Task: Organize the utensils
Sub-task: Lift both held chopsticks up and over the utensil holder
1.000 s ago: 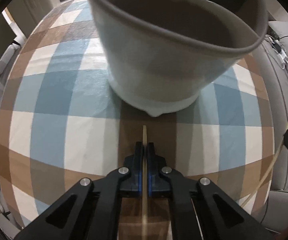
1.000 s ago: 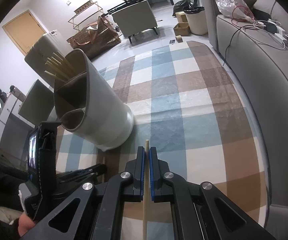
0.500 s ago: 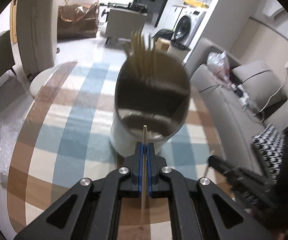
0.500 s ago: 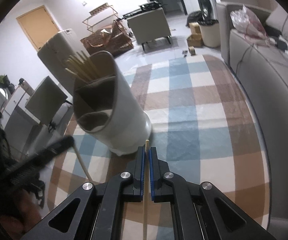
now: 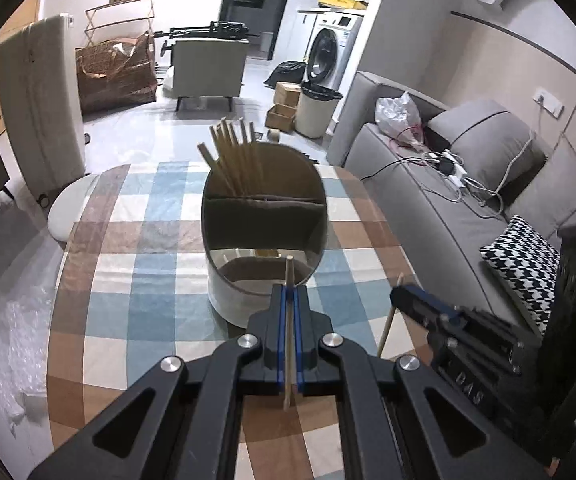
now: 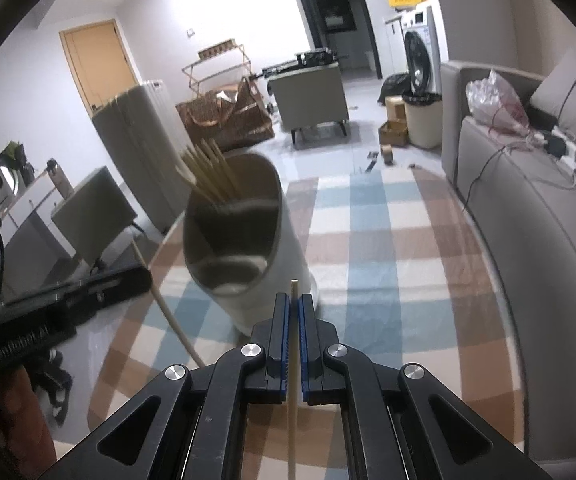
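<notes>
A grey divided utensil holder (image 5: 264, 216) stands upright on the checked tablecloth (image 5: 128, 312); its far compartment holds several wooden chopsticks (image 5: 234, 148). My left gripper (image 5: 289, 294) is shut on a wooden chopstick (image 5: 288, 320), raised just before the holder's near rim. My right gripper (image 6: 295, 300) is shut on another wooden chopstick (image 6: 293, 344), near the holder (image 6: 244, 240) on its right. The right gripper shows at the right of the left wrist view (image 5: 419, 304); the left gripper shows at the left of the right wrist view (image 6: 140, 276).
A grey sofa (image 5: 467, 208) with cables and a houndstooth cushion (image 5: 523, 256) runs along the table's right edge. Grey chairs (image 5: 36, 120) stand at the table's far left. An armchair, boxes and a bin (image 5: 315, 112) lie beyond.
Both grippers have risen and tilted up from the tablecloth with their chopsticks. The holder, seen close and from the side before, now sits lower, its open top in view.
</notes>
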`<control>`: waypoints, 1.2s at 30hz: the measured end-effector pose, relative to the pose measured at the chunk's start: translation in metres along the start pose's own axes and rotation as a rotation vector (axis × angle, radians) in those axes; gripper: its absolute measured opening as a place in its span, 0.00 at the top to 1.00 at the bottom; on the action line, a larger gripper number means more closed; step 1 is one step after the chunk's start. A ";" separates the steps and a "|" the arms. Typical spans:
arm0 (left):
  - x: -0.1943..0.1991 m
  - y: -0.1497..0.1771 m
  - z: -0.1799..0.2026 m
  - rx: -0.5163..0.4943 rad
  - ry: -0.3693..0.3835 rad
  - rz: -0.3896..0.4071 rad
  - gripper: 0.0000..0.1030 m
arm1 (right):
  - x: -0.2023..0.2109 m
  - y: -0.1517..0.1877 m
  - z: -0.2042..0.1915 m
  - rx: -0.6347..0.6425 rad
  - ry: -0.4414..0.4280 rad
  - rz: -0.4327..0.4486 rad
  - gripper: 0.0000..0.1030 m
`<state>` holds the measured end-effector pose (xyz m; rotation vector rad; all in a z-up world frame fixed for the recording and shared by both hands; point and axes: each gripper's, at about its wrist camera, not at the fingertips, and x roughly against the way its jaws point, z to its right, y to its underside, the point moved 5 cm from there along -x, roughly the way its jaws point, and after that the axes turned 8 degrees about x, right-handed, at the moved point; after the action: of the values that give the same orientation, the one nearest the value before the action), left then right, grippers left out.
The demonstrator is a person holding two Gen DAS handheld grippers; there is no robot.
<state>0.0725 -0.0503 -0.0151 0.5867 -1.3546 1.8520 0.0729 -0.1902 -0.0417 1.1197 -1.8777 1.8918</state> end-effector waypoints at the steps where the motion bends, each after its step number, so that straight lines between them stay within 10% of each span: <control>1: 0.004 -0.002 0.000 -0.002 0.007 0.001 1.00 | 0.004 -0.004 -0.001 -0.001 0.004 0.010 0.97; 22: 0.095 -0.110 0.011 0.017 0.082 0.104 1.00 | 0.100 -0.157 -0.036 0.062 -0.023 0.262 0.97; 36: 0.060 -0.169 -0.008 0.064 0.088 0.169 1.00 | 0.068 -0.238 -0.042 0.150 -0.005 0.329 0.97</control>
<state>0.1696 0.0010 0.1266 0.4281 -1.3252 2.0386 0.1689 -0.1406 0.1846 0.8981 -2.0558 2.2386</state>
